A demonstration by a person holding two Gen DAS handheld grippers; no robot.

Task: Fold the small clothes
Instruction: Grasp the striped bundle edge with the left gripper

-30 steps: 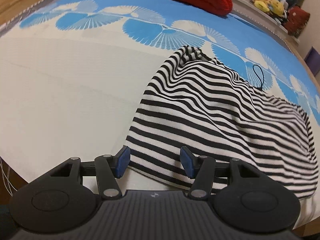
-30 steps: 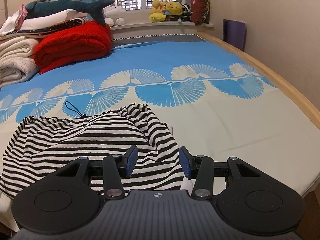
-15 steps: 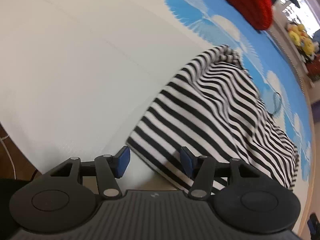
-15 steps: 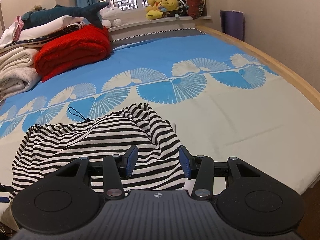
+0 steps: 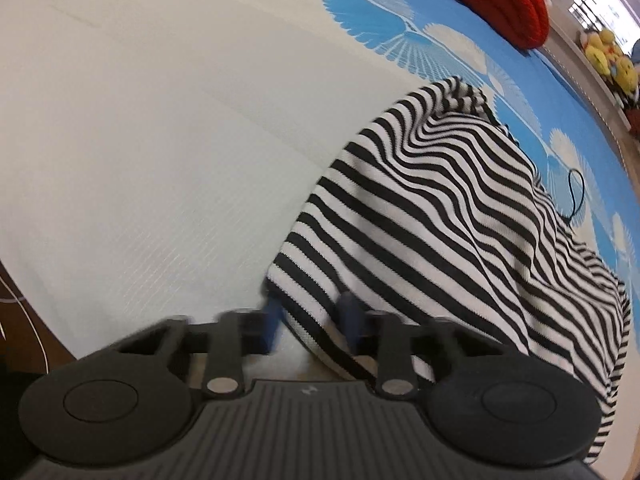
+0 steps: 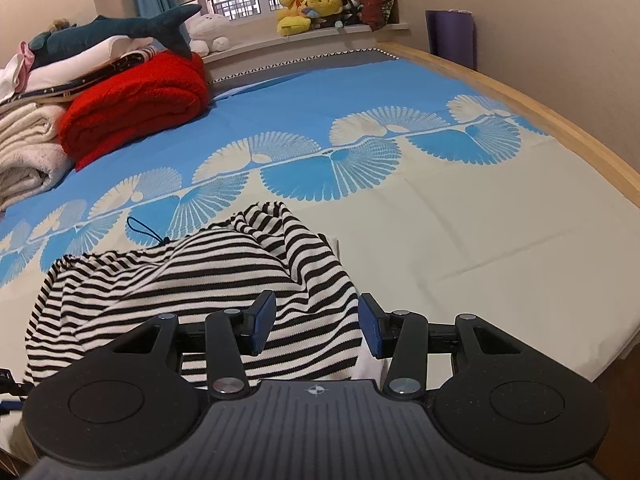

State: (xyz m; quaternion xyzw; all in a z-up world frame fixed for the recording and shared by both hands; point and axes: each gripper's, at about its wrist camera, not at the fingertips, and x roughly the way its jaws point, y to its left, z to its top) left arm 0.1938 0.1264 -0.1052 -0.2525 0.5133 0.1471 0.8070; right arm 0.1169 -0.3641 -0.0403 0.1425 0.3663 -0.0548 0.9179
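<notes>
The left tongs [image 5: 308, 318] have been lowered onto the near corner of the striped top [image 5: 460, 220], and their jaws have just been closing with that corner between them. The corner has been bunched up between the blurred pads.

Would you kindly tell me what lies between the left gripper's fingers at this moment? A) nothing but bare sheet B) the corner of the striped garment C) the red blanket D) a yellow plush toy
B: in the left wrist view the near corner of the striped garment sits between the left gripper fingers, whose jaws have just been closing around it.
</notes>
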